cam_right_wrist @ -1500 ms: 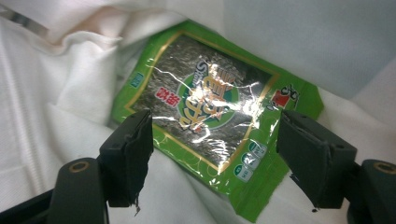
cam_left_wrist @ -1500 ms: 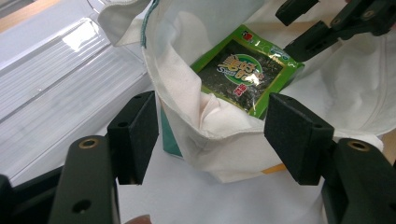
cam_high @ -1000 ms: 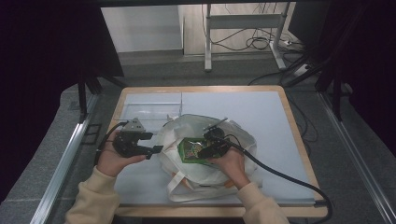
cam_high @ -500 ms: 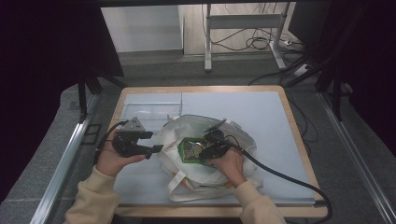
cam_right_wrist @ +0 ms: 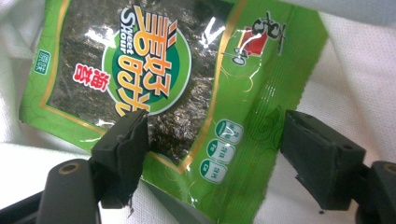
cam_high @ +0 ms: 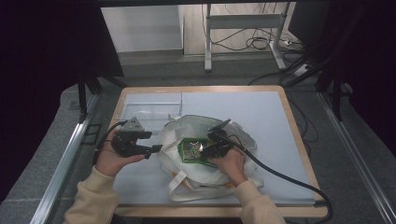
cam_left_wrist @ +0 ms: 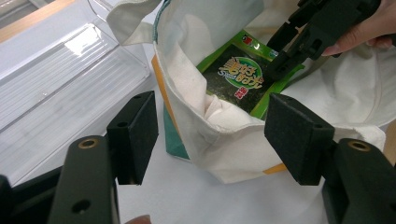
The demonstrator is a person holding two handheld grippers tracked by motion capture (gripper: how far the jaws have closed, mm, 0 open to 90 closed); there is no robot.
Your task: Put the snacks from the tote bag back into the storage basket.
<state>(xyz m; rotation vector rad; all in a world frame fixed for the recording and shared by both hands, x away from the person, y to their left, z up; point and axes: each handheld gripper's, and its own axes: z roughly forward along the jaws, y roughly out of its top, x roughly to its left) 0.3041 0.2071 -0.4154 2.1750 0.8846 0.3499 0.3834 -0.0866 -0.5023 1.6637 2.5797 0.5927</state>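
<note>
Item 1, L claw (cam_high: 156, 148): jaws apart, holding nothing, just beside the left rim of the cloth bag (cam_high: 180, 128), outside it; clear tray (cam_left_wrist: 60, 70) on the desk (cam_high: 261, 112) further left
Item 2, seaweed packet (cam_high: 194, 150): green, lies flat inside the open bag mouth, long axis approx across the bag toward the L claw
Item 3, R claw (cam_high: 203, 153): jaws apart, straddling the packet's near corner, not yet clamped; packet sits directly ahead between them. R is clearly the nearer claw, so prob. it only needs to close
</note>
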